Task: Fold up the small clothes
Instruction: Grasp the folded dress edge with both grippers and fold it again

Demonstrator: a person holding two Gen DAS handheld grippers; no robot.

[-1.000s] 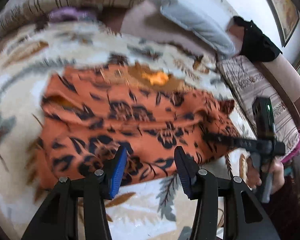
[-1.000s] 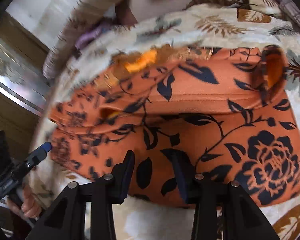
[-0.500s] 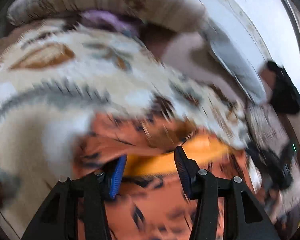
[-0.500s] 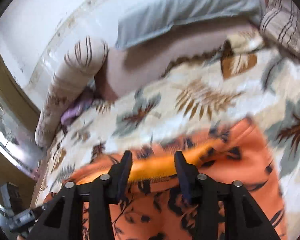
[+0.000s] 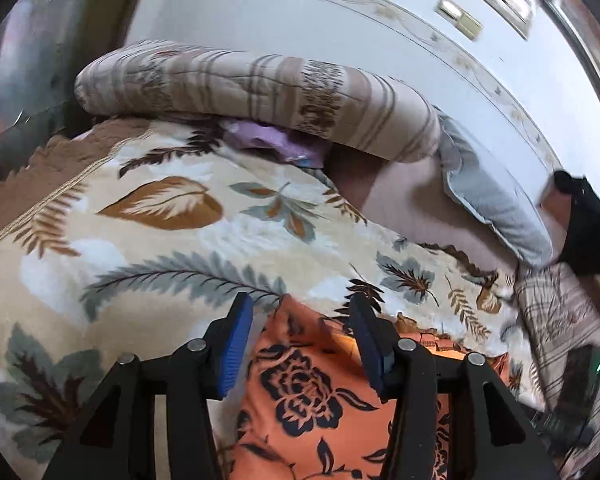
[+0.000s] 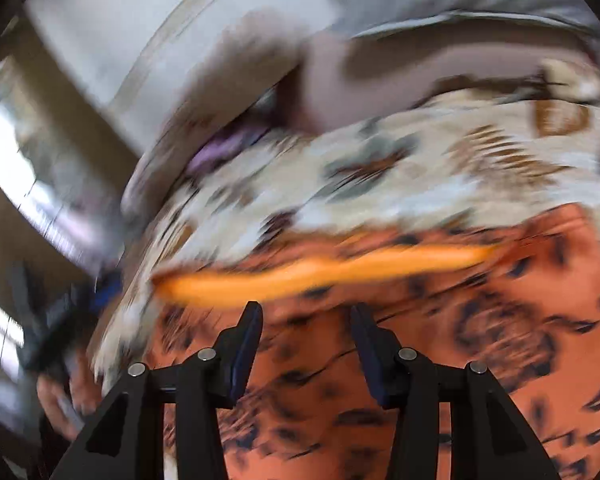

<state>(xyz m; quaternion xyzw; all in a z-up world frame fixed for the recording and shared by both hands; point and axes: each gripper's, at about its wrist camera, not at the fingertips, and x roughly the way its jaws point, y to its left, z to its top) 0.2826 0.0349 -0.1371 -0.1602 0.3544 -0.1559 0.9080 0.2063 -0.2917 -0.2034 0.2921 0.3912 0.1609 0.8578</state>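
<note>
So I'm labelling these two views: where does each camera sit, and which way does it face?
Left wrist: on the left gripper, looking forward over the orange garment and leaf-print blanket toward the rolled quilt; its own two fingers show.
Right wrist: on the right gripper, blurred, facing the same garment; own fingers show.
Shared: garment, blanket, grey pillow.

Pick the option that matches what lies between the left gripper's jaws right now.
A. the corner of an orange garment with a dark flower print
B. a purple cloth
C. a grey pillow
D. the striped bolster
A: in the left wrist view the left gripper stands open with a corner of the orange garment lying on the leaf-print blanket between its jaws.
</note>
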